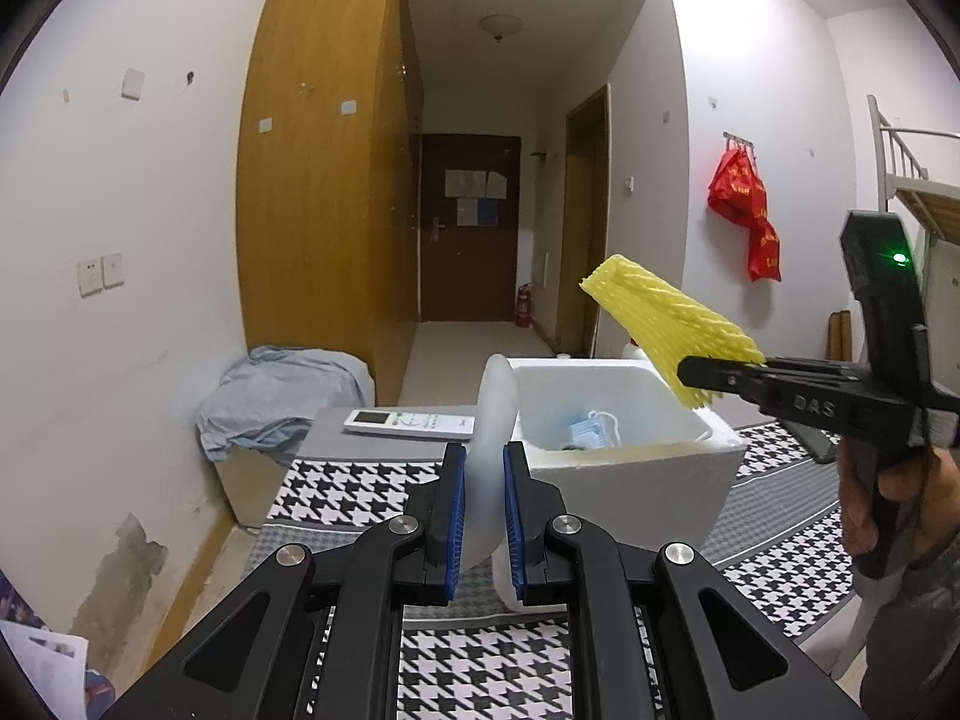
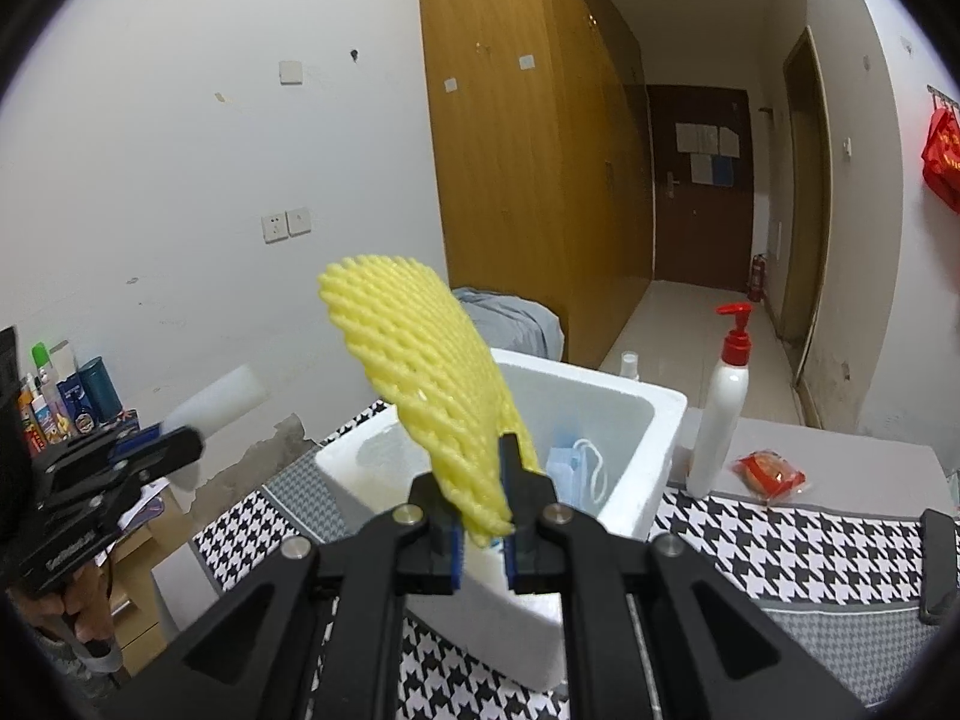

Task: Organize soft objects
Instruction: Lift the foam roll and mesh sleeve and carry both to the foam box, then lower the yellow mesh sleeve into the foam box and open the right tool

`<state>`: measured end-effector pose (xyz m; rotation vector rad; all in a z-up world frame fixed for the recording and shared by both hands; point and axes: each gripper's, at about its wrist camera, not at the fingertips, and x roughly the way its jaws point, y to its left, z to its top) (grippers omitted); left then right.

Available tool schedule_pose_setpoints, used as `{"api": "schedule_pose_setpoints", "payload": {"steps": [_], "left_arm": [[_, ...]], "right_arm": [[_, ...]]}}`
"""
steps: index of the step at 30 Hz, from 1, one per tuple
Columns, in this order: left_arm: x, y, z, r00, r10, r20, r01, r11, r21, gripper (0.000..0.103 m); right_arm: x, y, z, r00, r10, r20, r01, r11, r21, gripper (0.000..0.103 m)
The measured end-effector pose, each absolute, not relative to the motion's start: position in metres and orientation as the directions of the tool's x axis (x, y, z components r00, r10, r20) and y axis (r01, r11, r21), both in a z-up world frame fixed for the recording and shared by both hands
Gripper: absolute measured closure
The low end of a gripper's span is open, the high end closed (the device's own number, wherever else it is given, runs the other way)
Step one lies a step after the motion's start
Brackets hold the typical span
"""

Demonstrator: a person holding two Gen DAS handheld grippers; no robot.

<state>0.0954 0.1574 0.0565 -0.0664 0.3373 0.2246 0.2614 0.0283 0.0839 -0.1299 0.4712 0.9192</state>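
Right now both grippers hold something soft above the table. The left gripper [image 1: 485,516] has its blue-padded jaws clamped narrowly on a pale, translucent white foam sheet [image 1: 495,420], which stands upright between the pads and curls over at the top, just beside the near-left wall of the open white polystyrene box [image 1: 636,480]. The right gripper [image 2: 485,525] has its jaws pinched tight on the lower end of a yellow foam fruit net [image 2: 420,384], which rises and leans to the left, above the near edge of the same box. Inside the box lies a light blue face mask [image 2: 570,468] with white ear loops. The box sits on a black-and-white houndstooth cloth [image 2: 780,546]. Beyond it stand a white pump bottle with a red top [image 2: 723,414] and a small red packet [image 2: 771,474]; a white remote control [image 1: 408,423] lies to the box's left.
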Motion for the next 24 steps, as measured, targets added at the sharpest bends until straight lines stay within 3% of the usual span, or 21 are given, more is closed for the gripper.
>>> {"api": "schedule_pose_setpoints", "payload": {"steps": [24], "left_arm": [[0.093, 0.177, 0.054, 0.898, 0.274, -0.345, -0.303, 0.952, -0.033, 0.090]], "right_arm": [[0.294, 0.068, 0.070, 0.496, 0.698, -0.516, -0.773, 0.626, 0.104, 0.090]]}}
